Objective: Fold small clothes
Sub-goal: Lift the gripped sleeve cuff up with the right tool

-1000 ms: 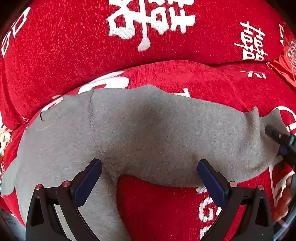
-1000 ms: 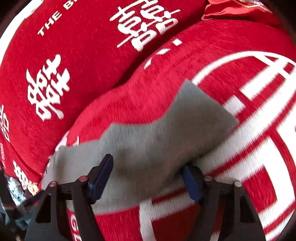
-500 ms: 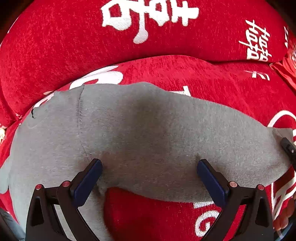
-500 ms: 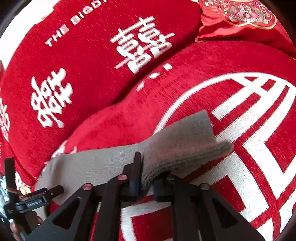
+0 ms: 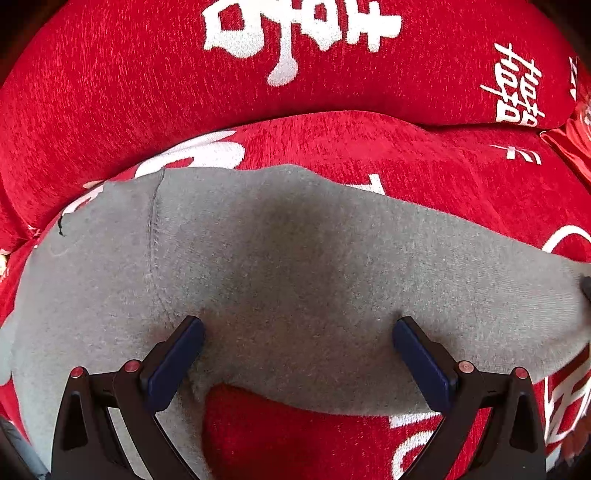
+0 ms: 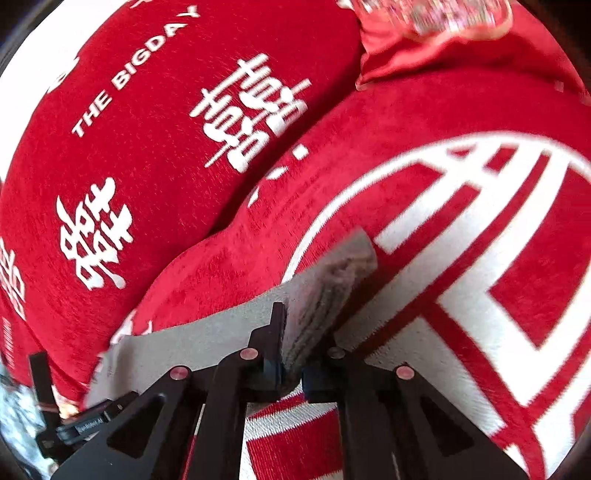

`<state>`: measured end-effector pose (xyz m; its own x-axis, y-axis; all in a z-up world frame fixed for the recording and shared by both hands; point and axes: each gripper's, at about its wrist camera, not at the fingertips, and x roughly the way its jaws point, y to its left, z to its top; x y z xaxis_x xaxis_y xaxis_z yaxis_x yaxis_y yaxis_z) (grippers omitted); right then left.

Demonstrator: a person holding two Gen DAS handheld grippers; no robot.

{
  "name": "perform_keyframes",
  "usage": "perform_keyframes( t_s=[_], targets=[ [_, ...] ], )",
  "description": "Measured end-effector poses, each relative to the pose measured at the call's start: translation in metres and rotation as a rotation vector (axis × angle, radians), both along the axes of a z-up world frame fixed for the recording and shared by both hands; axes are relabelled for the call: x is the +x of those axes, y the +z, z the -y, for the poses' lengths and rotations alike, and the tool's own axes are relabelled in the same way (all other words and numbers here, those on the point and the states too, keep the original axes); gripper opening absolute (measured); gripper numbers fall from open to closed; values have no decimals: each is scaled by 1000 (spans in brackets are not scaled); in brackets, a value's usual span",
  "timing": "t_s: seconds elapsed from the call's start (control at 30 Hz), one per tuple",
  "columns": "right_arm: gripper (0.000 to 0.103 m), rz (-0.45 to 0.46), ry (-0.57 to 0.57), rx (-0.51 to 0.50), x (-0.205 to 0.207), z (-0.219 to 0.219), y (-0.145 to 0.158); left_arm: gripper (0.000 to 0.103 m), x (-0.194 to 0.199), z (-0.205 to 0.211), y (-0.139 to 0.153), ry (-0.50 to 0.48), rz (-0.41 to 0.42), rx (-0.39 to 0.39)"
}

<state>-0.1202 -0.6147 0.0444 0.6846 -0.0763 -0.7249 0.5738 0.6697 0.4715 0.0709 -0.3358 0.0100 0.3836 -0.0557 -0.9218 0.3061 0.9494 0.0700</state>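
Note:
A grey sock lies stretched across a red cushion seat. My left gripper is open, its blue pads pressing down on the sock's middle near the heel bend. My right gripper is shut on the sock's cuff end, which bunches up between the jaws. The rest of the sock trails to the left in the right wrist view. The right gripper's tip shows at the far right edge of the left wrist view.
A red back cushion with white characters rises behind the seat; it also shows in the right wrist view. A red embroidered pillow lies at the back right. The left gripper's body sits at lower left.
My right gripper closed on the sock's cuff and lifted it, bunching the fabric. My left gripper moved forward onto the sock's middle and stayed open.

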Motion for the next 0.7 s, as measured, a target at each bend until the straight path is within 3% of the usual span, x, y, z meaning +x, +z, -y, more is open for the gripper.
perform_keyframes(
  t_s=[0.1, 0.17, 0.3, 0.7],
  targets=[
    [7, -12, 22, -91, 5, -17, 24, 103, -3, 7, 7, -59, 9, 26],
    [7, 5, 28, -133, 6, -26, 44, 103, -6, -4, 19, -80, 8, -38],
    [7, 29, 45, -195, 10, -44, 78, 103, -4, -48, 35, -17, 44, -68],
    [7, 40, 175, -356, 51, -153, 142, 103, -6, -178, 30, 143, 12, -98]
  ],
)
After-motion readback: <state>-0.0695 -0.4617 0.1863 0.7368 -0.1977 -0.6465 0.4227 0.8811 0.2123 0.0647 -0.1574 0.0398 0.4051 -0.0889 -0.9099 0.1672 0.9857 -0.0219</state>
